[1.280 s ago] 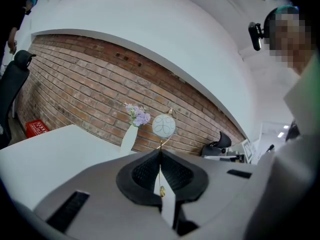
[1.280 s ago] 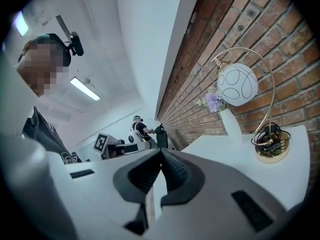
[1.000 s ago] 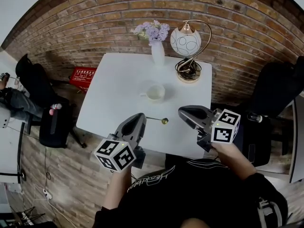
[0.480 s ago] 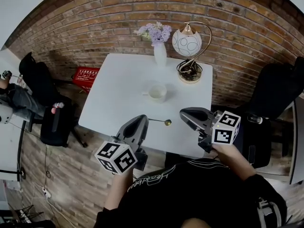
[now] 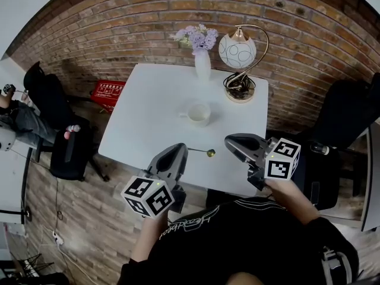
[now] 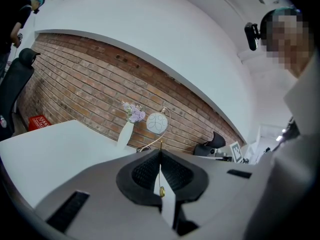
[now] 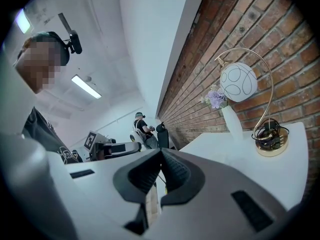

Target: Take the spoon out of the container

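**First speaker:** What is in view, and how many of each?

**Second speaker:** One white table [image 5: 142,111] against a brick wall [image 5: 119,34]. On it stand one white cup [image 5: 198,113], one white vase [image 5: 203,71] of lilac flowers [image 5: 196,37] and one globe lamp [image 5: 237,51] on a gold stand. There is one slim gold spoon [image 5: 200,151], and there are two grippers, each carrying a cube with square markers.

**First speaker:** Where is the spoon?

**Second speaker:** It is outside the cup, on the person's side and well apart from it. It sticks out sideways from the tip of the left gripper [image 5: 177,149], and its bowl end points toward the right gripper [image 5: 228,140] – so it lies between the two tips.

**First speaker:** What are the jaws doing?

**Second speaker:** The left jaws are pressed together on the spoon's thin handle. The right jaws are closed too, with nothing in them; their tip is near the bowl, not touching it.

**First speaker:** And the arms?

**Second speaker:** Both grippers are held low at the table's near edge – pointing toward the wall. The right hand [image 5: 284,187] grips behind its cube, and the left forearm [image 5: 149,237] rises from below.
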Available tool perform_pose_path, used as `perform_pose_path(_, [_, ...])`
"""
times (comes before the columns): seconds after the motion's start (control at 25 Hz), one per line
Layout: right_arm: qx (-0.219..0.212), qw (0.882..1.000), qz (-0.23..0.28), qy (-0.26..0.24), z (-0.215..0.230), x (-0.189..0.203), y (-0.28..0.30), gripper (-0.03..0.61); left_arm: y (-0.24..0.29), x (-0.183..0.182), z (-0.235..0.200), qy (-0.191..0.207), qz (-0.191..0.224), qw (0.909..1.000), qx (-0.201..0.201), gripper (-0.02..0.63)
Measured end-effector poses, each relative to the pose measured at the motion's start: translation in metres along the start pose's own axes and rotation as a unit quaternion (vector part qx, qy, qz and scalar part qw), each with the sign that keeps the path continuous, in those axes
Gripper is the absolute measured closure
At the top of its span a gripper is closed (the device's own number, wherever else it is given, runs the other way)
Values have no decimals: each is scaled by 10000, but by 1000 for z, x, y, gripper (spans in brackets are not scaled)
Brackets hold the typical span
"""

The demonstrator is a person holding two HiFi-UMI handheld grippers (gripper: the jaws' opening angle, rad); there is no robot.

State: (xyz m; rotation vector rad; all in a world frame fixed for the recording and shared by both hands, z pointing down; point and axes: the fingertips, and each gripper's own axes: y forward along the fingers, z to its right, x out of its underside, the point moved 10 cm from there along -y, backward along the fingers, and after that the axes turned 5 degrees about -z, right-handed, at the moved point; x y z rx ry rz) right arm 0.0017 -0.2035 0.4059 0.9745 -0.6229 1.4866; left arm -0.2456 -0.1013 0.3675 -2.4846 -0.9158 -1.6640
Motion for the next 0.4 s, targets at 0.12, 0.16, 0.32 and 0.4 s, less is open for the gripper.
perform_pose_path(0.12, [34, 10000, -19, 36, 3, 1, 0, 581, 3, -1, -2, -16, -22, 10000, 29, 606])
perform_pose_path(0.16, [44, 10000, -20, 46, 4, 0, 1, 581, 3, -1, -3, -31, -28, 10000, 37, 606])
perform_pose_path(0.32, [40, 10000, -33, 68, 6, -1, 5, 581, 4, -2, -8, -92, -29, 9999, 35, 606])
perform_pose_path(0.4, [24, 10000, -42, 71, 7, -1, 7, 581, 5, -2, -10, -119, -21, 9999, 26, 606])
